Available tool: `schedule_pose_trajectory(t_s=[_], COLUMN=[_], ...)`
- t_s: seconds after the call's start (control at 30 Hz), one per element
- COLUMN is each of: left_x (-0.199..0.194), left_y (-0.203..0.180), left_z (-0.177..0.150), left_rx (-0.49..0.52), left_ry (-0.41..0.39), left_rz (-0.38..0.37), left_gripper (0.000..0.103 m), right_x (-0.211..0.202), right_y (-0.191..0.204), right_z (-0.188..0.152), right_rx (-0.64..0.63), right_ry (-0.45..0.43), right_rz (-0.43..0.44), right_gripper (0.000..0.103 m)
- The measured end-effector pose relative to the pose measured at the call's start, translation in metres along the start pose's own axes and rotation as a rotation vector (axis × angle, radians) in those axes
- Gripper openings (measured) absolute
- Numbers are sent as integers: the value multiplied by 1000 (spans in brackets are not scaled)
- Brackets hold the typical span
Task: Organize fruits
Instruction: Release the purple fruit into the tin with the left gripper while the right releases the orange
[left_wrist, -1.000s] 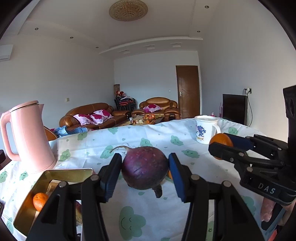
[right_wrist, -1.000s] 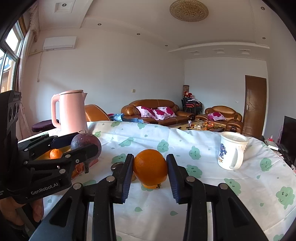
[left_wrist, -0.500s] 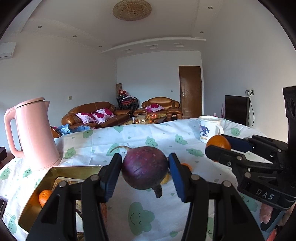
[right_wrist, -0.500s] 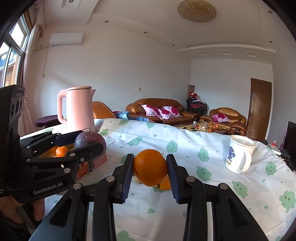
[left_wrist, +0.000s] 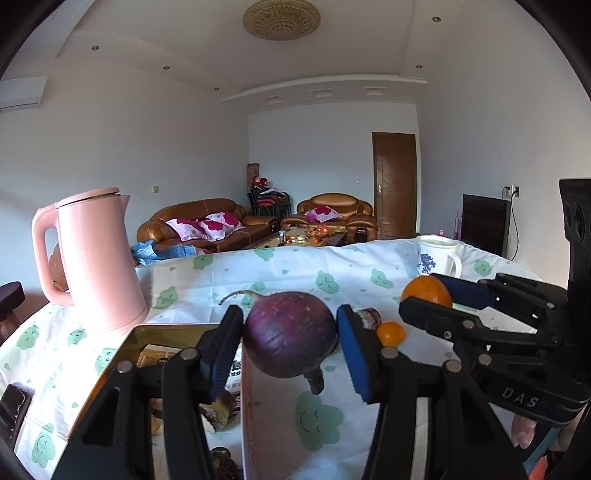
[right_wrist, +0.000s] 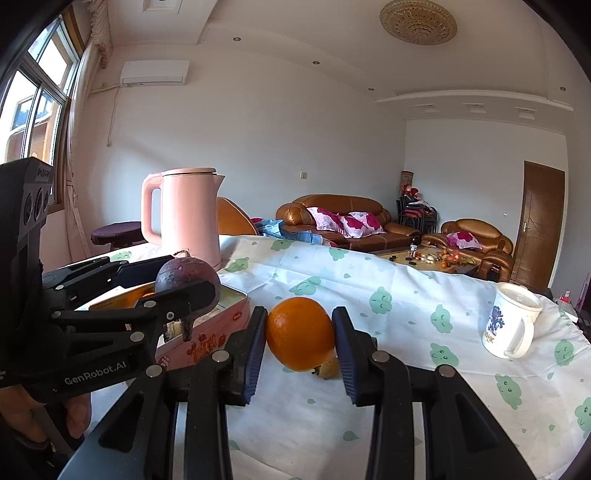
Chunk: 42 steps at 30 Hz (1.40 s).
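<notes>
Pink kettle (left_wrist: 98, 262) nearer, cloud-print tablecloth (left_wrist: 221, 273), sofas (left_wrist: 207, 225)

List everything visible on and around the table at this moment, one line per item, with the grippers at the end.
purple fruit: 1, dark purple, held between the left fingers, above the tin's edge
orange: 1, orange, held between the right fingers, above the tablecloth
small orange: 1, orange, on the tablecloth
tin box: 1, pink sides, gold inside, on the table by the kettle
kettle: 1, pink, behind the tin
mug: 1, white with blue print, far right of the table
tablecloth: 1, white with green clouds
sofas: brown, background
left gripper: black, blue pads, shut on purple fruit
right gripper: black, blue pads, shut on orange
</notes>
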<state>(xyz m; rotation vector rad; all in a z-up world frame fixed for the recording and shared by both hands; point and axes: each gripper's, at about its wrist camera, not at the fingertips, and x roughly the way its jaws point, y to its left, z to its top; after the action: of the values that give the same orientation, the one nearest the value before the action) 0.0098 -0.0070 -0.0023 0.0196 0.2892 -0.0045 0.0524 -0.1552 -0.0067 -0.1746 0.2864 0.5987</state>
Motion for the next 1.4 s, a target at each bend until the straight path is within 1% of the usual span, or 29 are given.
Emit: schedule_pose_trajectory(t_s=[0.23, 0.8, 1.2, 1.4], left_x=[-6, -18, -20, -18], left_y=[23, 65, 100, 111], left_z=[-3, -9, -19, -24], left_rx=[-27, -59, -83, -92], left_ry=[22, 51, 97, 133], left_rz=[45, 135, 200, 213], left_gripper=[54, 54, 54, 54], right_x=[8, 32, 52, 65], right_y=[17, 63, 95, 104], right_z=[6, 28, 29, 24], right_rx=[-9, -86, -131, -117], right_ry=[7, 14, 44, 81], right_rz=[60, 156, 221, 260], right_gripper=[38, 38, 38, 38])
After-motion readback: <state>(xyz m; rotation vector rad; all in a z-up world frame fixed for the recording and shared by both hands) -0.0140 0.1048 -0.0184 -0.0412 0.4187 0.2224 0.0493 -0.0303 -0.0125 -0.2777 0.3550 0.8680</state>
